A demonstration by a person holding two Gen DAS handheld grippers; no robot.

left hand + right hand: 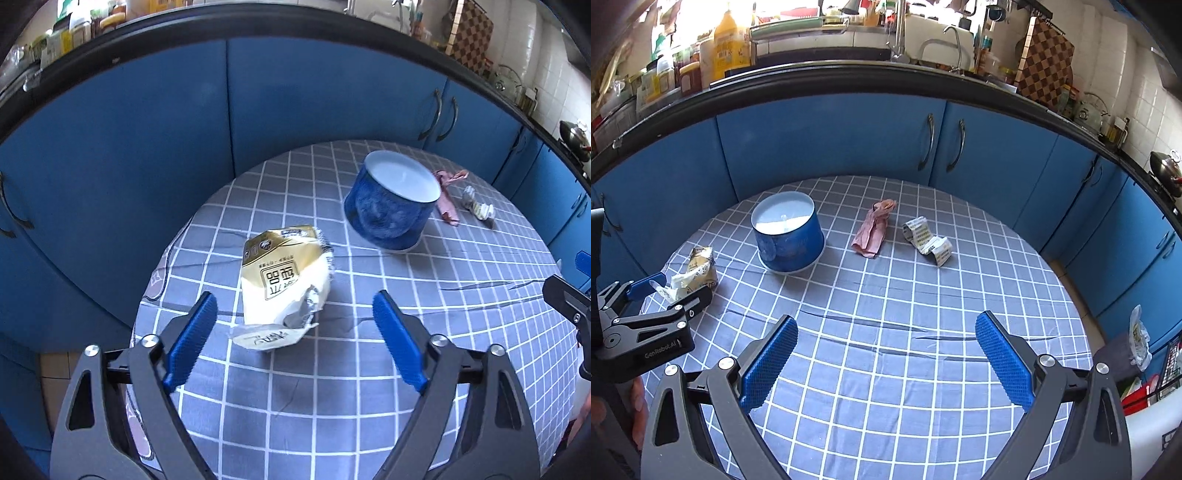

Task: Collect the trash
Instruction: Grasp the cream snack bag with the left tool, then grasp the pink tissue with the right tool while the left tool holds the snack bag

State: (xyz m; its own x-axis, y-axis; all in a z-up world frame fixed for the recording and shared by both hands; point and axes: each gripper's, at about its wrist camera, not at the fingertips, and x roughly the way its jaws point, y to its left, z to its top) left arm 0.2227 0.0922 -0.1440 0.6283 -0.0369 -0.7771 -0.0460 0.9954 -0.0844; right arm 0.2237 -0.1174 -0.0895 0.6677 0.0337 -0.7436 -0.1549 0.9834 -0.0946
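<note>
1. Left tongs (293, 325): spread, pads not touching anything. The carton (284, 280) lies on the desk (332, 387) between and just ahead of the blue pads (192, 339). Judged purpose: the tongs straddle the carton so that closing will pinch its sides.
2. Right tongs (886, 354): spread and empty, held over bare cloth near the front of the desk. Judged purpose: standby, or an approach toward the litter further back.
3. Task items, all lying on the desk:
   - Carton: crushed, gold and white, near the left edge, beside the bucket (788, 236).
   - Pink wrapper (873, 229): crumpled, just right of the bucket, apart from it.
   - Paper strip (929, 238): curled, printed, just right of the pink wrapper.
4. Bucket: blue, round, open top, white inside, upright between the carton and the pink wrapper. It appears empty. Judged purpose: it is the bin for the litter, set centrally within reach of both tongs.
5. Writing:
   - Carton: large Chinese characters in a framed panel, seen upside down from the left wrist; smaller lines beside them are too small to read.
   - Left tongs body, seen from the right wrist: "GenRobot.AI".
   - Paper strip: rows of print, too small to read.
6. Progress, judged: 3 pieces are still uncollected; the carton is the piece in hand.
</note>
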